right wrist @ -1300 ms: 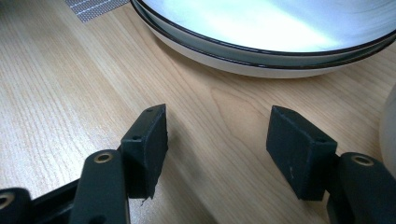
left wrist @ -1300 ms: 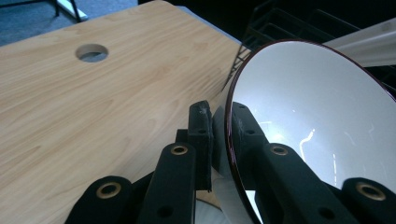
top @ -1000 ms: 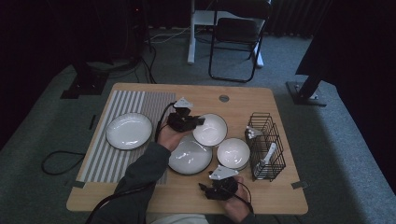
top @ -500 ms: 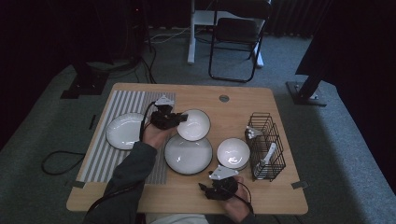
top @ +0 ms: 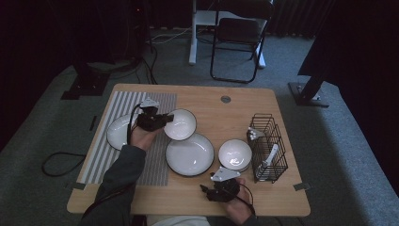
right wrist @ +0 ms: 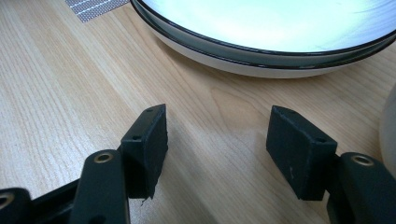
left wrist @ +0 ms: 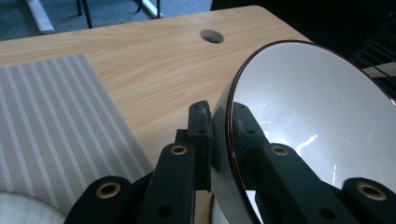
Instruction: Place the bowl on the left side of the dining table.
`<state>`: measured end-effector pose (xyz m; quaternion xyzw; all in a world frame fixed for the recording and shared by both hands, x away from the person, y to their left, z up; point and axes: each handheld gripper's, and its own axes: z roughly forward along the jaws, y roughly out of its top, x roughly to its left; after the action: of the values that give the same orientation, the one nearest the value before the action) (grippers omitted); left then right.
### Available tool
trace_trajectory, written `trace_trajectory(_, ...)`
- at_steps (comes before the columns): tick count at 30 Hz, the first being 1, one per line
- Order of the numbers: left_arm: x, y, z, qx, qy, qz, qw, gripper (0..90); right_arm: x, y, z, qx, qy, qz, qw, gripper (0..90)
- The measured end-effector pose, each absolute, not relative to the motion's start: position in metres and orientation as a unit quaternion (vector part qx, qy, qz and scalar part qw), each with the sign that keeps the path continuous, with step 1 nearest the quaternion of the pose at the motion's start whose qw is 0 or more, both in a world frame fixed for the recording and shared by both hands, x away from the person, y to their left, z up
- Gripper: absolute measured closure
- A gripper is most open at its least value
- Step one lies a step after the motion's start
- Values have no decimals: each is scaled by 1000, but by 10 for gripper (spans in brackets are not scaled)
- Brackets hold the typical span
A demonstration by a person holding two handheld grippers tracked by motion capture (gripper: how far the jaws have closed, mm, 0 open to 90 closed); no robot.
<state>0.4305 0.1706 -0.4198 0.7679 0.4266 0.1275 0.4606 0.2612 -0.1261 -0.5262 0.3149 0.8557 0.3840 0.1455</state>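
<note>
Surface (top: pixel 244 106): light wood grain, smooth, low sheen. Placemat (top: pixel 101 155): woven cloth, grey and white stripes, matt. Held bowl (left wrist: pixel 317 107): glazed ceramic, glossy white, dark rim. Large plate (right wrist: pixel 261 28): the same glossy glaze. Basket (top: pixel 268 146): black wire metal. Hand-held gripper pads (right wrist: pixel 149 140): matt black, slightly rough.

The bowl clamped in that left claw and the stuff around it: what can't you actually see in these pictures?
- Bowl: left gripper view, right edge cuts it off; the left gripper covers part of its rim.
- Plate on the striped mat: high view, partly hidden by the hand.
- Wire basket: high view, contents too small to identify.
- Large plate: right gripper view, cut off by the top edge.
</note>
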Motion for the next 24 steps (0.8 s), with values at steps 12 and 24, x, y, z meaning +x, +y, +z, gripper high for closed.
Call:
trace_trajectory(12, 430, 207, -429, 744, 467, 148, 454, 816, 261, -126, -526, 315, 856, 384, 146, 379)
trace_trajectory(24, 429, 244, -429, 722, 501, 166, 448, 816, 261, -126, -526, 315, 856, 384, 146, 379)
